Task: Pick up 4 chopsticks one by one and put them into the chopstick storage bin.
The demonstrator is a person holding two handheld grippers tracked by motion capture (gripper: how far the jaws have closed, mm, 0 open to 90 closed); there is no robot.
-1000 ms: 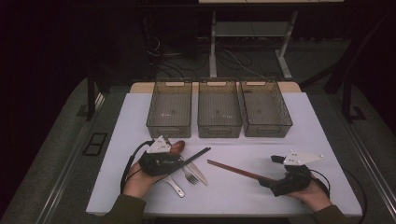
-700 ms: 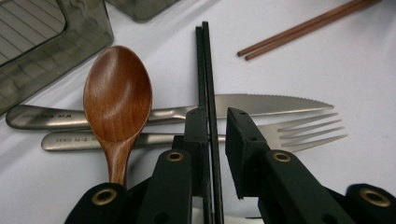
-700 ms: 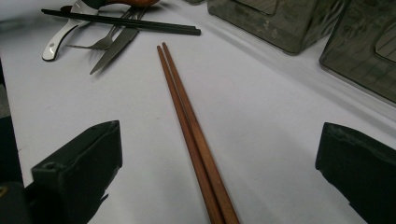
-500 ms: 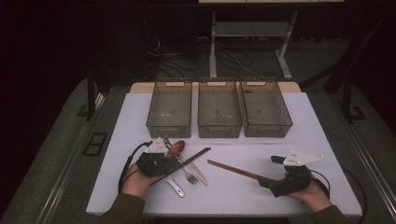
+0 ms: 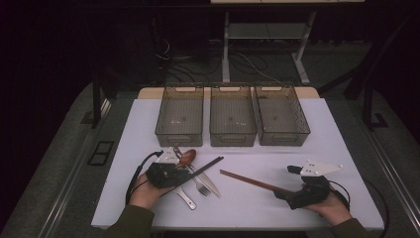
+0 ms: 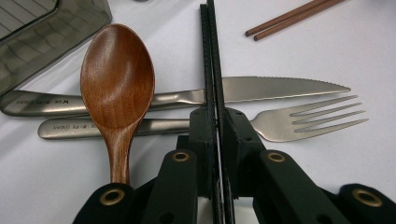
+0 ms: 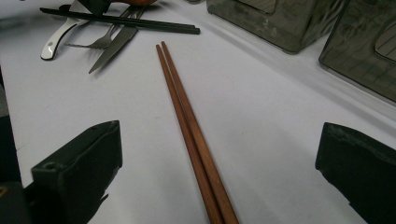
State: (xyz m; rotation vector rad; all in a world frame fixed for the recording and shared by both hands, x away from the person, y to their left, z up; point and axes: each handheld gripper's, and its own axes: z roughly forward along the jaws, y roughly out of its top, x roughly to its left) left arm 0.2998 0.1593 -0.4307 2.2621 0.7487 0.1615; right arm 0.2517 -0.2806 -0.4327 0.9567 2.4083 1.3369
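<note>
Left gripper [image 6: 215,140] is clamping the black chopsticks [image 6: 211,70]; lifting risks dragging the wooden spoon [image 6: 117,79]. Right gripper [image 7: 219,168] is gaping around the brown chopsticks [image 7: 187,121].

Three bins [image 5: 180,116], four chopsticks [image 7: 187,121], one spoon [image 6: 116,84], knife [image 6: 275,88], fork [image 6: 308,122]

1. High view: the white table [image 5: 297,148] is evenly lit from above; the surroundings fall into deep shadow.
2. High view: the picture is dim, soft and grainy; fine detail is lost.
3. Left gripper view: sharp; glare marks the wooden spoon [image 6: 116,79] and the knife [image 6: 280,87].
4. Right gripper view: the brown chopsticks [image 7: 187,126] cast faint shadows; the bins [image 7: 280,18] show slight blur.
</note>
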